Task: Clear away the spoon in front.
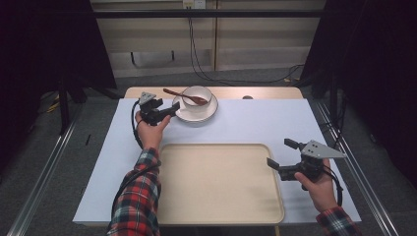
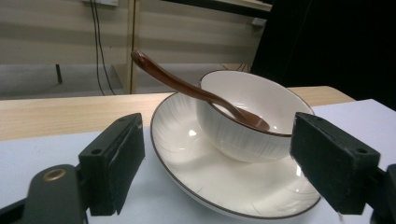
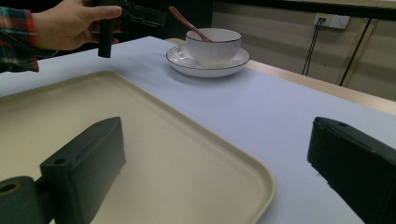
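Observation:
A white bowl [image 1: 200, 91] stands on a white plate [image 1: 196, 118] at the far middle of the table, and a brown spoon [image 1: 183, 95] rests in the bowl with its handle pointing left. My left gripper [image 1: 172, 109] is at the plate's left rim, open. In the left gripper view its jaws [image 2: 219, 158] flank the near part of the plate [image 2: 187, 149] without touching it, with the bowl [image 2: 243, 140] and spoon [image 2: 187, 86] just beyond. My right gripper [image 1: 281, 153] hovers open at the right edge of the beige tray [image 1: 216, 187], nothing between its jaws [image 3: 215, 168].
The tray [image 3: 140, 130] lies at the near middle on a pale sheet [image 1: 265, 123] that covers most of the wooden table. The table's far wooden strip [image 1: 265, 92] runs behind the plate. Cables hang by the wall behind.

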Available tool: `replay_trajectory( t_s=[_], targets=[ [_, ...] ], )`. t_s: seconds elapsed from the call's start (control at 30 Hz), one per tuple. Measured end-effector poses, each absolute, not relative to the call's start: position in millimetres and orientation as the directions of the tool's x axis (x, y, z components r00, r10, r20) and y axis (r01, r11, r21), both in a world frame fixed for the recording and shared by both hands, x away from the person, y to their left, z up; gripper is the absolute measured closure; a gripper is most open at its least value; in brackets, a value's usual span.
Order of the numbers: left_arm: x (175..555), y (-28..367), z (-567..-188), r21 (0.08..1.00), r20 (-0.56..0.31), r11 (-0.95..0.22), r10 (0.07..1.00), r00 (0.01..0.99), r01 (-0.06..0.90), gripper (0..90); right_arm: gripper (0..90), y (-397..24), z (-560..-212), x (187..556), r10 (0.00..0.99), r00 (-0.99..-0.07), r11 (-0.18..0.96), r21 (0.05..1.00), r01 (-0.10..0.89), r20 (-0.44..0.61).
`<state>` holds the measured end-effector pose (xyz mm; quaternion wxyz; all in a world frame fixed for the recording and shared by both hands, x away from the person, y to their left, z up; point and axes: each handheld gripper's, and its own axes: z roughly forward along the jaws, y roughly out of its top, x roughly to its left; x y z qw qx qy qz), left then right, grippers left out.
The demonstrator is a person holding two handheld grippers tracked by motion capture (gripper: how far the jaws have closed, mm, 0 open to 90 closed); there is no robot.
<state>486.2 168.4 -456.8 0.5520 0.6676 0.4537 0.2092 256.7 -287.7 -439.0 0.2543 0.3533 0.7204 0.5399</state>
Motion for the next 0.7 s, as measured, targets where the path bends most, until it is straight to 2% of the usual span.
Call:
replay_trajectory(
  t_s=[0.53,0.7],
  targets=[
    [512,161,-466,0.914,-0.276,0.085,0.847,0.454,0.396,23.6,4.2,-288,-440,259,0.772,-0.635,0.168,0.956,0.240,0.024],
    [517,157,-465,0.914,-0.284,0.098,0.848,0.447,0.394,28.9,4.2,-287,-440,259,0.776,-0.630,0.162,0.957,0.241,0.027]
  ],
)
